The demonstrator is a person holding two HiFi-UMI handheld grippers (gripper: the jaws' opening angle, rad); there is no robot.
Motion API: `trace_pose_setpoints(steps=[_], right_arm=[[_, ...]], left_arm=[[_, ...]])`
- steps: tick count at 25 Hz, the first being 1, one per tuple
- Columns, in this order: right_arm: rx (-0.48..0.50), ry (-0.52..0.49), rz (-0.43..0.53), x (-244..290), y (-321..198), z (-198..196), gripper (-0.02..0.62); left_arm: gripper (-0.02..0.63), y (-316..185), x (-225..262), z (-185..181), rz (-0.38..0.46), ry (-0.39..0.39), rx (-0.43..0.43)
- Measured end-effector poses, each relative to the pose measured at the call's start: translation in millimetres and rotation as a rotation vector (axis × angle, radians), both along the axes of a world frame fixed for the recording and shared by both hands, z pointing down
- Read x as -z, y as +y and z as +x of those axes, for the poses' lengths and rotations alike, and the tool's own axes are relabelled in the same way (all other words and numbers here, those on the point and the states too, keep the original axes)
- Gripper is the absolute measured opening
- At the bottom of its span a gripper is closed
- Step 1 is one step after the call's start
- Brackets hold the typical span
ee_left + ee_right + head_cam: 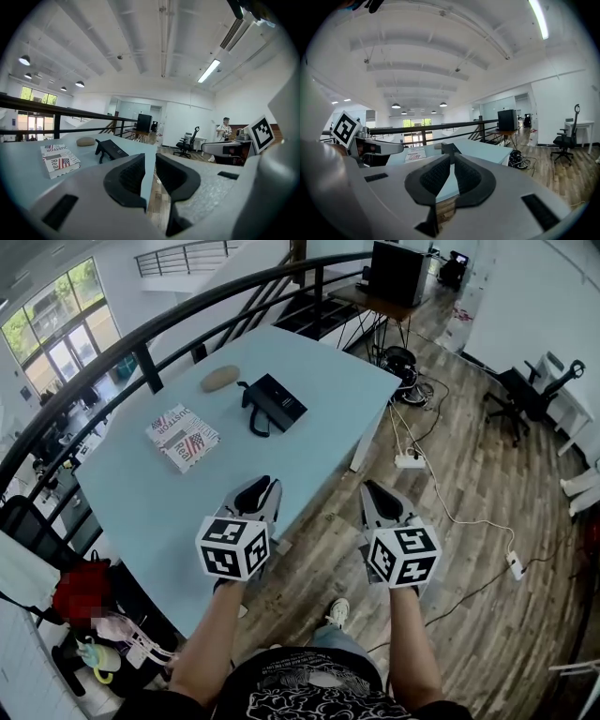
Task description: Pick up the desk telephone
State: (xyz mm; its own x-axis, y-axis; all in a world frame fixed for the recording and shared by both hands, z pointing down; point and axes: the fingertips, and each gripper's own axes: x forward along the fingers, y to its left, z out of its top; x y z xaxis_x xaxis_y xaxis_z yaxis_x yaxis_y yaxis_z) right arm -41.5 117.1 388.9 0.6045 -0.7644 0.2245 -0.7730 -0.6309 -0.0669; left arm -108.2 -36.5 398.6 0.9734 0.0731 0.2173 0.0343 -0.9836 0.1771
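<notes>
A: head view?
B: desk telephone (274, 401) sits on the far part of the light blue table (150, 512), black, handset on its left side; tan oval pad (220, 378) just beyond it to the left; printed book (182, 437) left and nearer, apart from the phone; dark railing (141, 338) runs along the table's far and left sides
A: grippers?
B: left gripper (265, 486) is over the table's near right edge, pointing toward the phone, well short of it; right gripper (372, 488) is beside it over the wood floor (469, 493), off the table; both carry nothing; white power strip (410, 461) lies on the floor further out
A: left gripper view?
B: left gripper (150, 161) shows a narrow slit between the pads; nothing in it, only table edge and floor seen through; phone (111, 148) is ahead and left of the jaws, well apart; book (58, 159) nearer on the left; oval pad (86, 141) behind it; the right gripper's marker cube (260, 132) is at the right; a person (225, 129) stands far off by an office chair (187, 140)
A: right gripper view?
B: right gripper (452, 159) has its pads together at the tips; empty; phone (449, 148) shows just above the tips, far down the table; book (415, 156) to its left; the left gripper's cube (345, 127) is at the left edge
</notes>
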Motion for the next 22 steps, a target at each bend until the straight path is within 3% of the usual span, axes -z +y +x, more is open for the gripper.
trace_pose_setpoints(steps=[11, 22], right_arm=[[0.082, -0.027, -0.004, -5, 18, 113, 0.044], [0.167, -0.037, 0.003, -10, 19, 180, 0.080]], left_arm=[[0.097, 13, -4, 96, -0.022, -0.025, 0.104], [0.126, 19, -7, 155, -0.019, -0.044, 0.182]])
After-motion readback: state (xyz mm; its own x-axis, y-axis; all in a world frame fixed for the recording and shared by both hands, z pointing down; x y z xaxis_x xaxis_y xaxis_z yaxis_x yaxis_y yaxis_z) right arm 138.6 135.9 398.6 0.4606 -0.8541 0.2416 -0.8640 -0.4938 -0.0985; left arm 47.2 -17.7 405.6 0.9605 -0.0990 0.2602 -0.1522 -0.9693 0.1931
